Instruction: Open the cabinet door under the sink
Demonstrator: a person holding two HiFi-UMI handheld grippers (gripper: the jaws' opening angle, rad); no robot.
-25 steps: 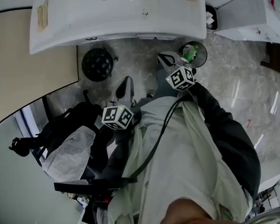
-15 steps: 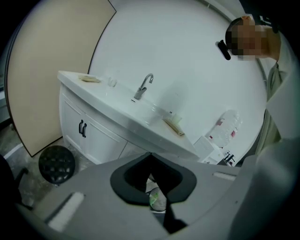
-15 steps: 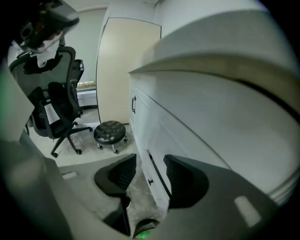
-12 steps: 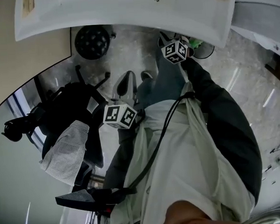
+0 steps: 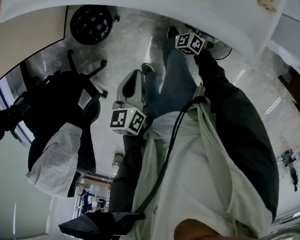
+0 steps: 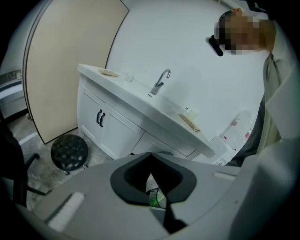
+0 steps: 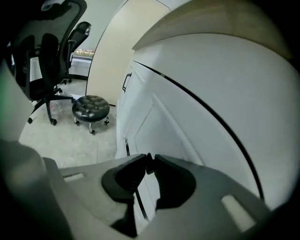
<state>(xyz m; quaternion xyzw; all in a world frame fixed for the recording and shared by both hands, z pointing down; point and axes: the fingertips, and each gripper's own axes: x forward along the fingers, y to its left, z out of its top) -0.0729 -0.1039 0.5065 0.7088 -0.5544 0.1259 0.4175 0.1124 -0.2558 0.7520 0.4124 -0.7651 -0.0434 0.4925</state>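
Observation:
The white cabinet (image 6: 110,124) stands under the sink counter (image 5: 133,9), with black handles (image 6: 100,118) on its far doors. In the right gripper view a white door (image 7: 157,124) fills the frame close up, and a thin black handle (image 7: 127,148) runs down its edge. My right gripper (image 7: 149,161) is closing its jaws on that handle, and a dark piece of it fills the gap between the tips. In the head view only its marker cube (image 5: 190,43) shows, at the counter's edge. My left gripper (image 6: 150,154) hangs back by the person's leg, shut on nothing.
A black round stool (image 5: 90,24) stands left of the cabinet. An office chair (image 5: 58,112) draped with a striped garment is behind on the left. A bin with something green (image 6: 157,199) sits on the floor by the cabinet. The person's legs and a cable cross the head view.
My right gripper has moved forward and down, from beside the bin to under the counter's edge at the door. The left gripper has sunk a little. The counter has slid up the head view.

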